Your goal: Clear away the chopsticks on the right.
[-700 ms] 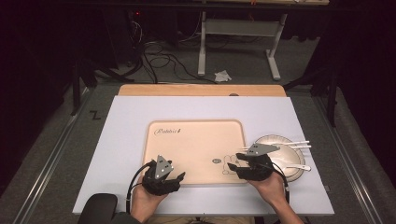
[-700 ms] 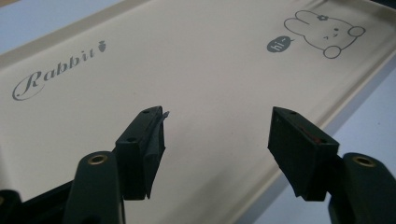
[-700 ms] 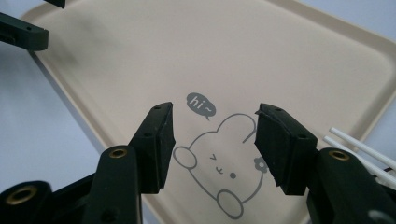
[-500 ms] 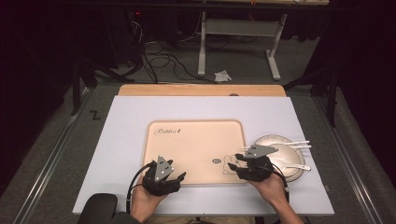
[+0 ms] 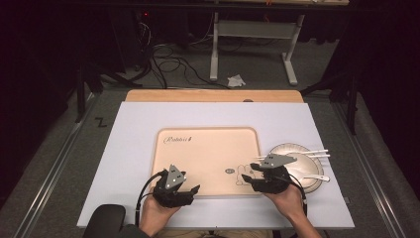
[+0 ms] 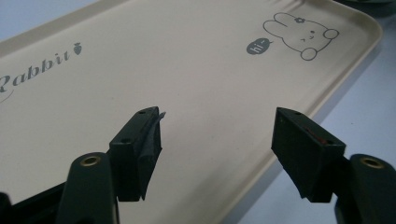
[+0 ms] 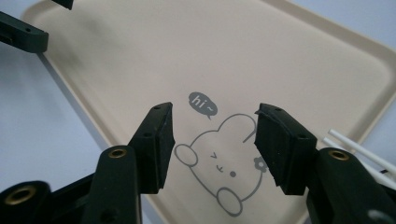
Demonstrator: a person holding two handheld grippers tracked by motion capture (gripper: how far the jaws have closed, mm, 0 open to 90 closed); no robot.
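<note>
A beige tray with a rabbit drawing and the word "Rabbit" lies in the middle of the white table. My left gripper hovers at its near left edge, open, nothing between its jaws; in the left gripper view the gripper looks across the tray. My right gripper is over the tray's near right corner, also open and empty; the right gripper view has it above the rabbit drawing. A round plate with white utensils sits just right of the tray.
The white table top rests on a wooden board. Beyond the table stand a metal frame, cables and a crumpled bit of paper on the floor. White utensil handles show at the right gripper view's edge.
</note>
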